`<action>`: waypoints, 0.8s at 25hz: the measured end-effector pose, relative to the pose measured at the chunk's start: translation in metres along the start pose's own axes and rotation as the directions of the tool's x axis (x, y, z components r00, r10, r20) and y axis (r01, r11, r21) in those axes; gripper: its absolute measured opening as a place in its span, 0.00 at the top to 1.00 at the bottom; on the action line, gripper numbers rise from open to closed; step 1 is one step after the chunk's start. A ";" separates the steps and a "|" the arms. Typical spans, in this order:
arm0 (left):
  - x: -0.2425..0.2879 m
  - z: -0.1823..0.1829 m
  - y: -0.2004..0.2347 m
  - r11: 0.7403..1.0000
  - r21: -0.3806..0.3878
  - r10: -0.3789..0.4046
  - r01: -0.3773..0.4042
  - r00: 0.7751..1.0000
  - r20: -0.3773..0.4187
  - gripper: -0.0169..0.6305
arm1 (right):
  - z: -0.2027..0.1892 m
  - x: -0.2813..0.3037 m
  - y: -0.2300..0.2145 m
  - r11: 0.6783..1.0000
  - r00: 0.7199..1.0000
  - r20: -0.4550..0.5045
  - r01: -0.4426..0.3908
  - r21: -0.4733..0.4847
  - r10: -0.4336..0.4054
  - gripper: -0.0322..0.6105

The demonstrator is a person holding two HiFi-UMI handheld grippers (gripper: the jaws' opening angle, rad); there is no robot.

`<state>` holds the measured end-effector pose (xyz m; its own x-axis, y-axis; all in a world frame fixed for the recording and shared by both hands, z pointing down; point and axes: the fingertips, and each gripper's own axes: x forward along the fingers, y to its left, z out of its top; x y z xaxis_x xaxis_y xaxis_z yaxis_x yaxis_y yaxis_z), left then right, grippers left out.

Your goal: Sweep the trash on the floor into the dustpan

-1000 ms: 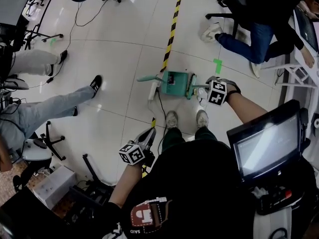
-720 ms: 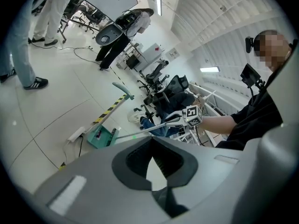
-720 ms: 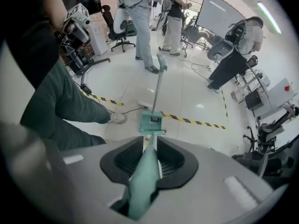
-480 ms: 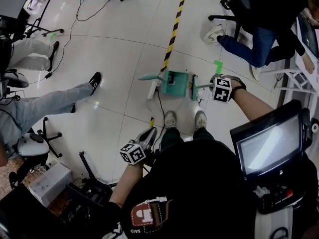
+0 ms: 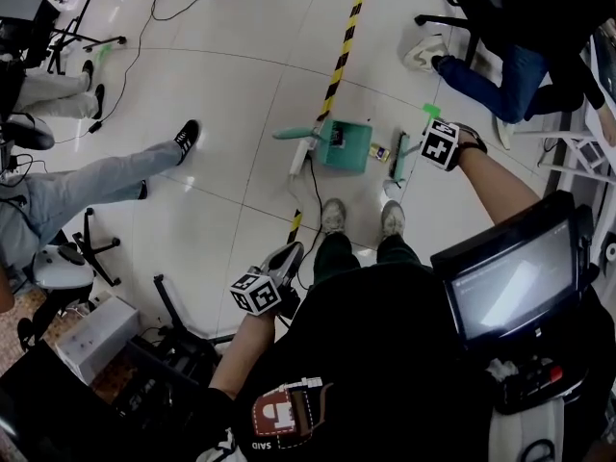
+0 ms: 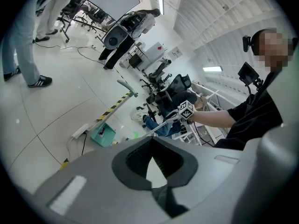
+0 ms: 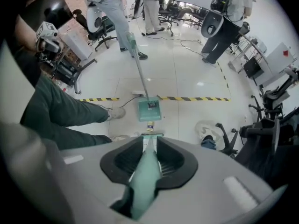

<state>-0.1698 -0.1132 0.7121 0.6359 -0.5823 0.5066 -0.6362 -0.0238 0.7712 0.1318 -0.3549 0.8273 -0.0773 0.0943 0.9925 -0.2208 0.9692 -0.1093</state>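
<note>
My right claw [image 7: 149, 148] is pinched tight on the green broom handle [image 7: 144, 183]. Over the last second I have drawn the broom head [image 5: 399, 157] back off the dustpan [image 5: 346, 147], which it had been touching. A gap now lies between them, upper centre of the head view, with a small yellowish scrap of trash [image 5: 380, 152] in it. I judge that sets up another stroke. The dustpan is teal, flat on the floor, its long handle [image 7: 138, 64] standing up. My left claw [image 5: 282, 258], lower centre, is closed on nothing.
</note>
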 end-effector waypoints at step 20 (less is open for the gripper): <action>-0.018 -0.009 0.011 1.000 -0.011 0.001 0.000 1.000 0.018 0.98 | 0.040 -0.021 0.022 0.999 0.993 0.116 0.028 0.030 -0.032 0.82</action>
<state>-0.1844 -0.0957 0.7155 0.6277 -0.5966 0.5001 -0.6315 -0.0146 0.7752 0.0893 -0.3448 0.8015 -0.1825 0.0365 0.9825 -0.2518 0.9643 -0.0826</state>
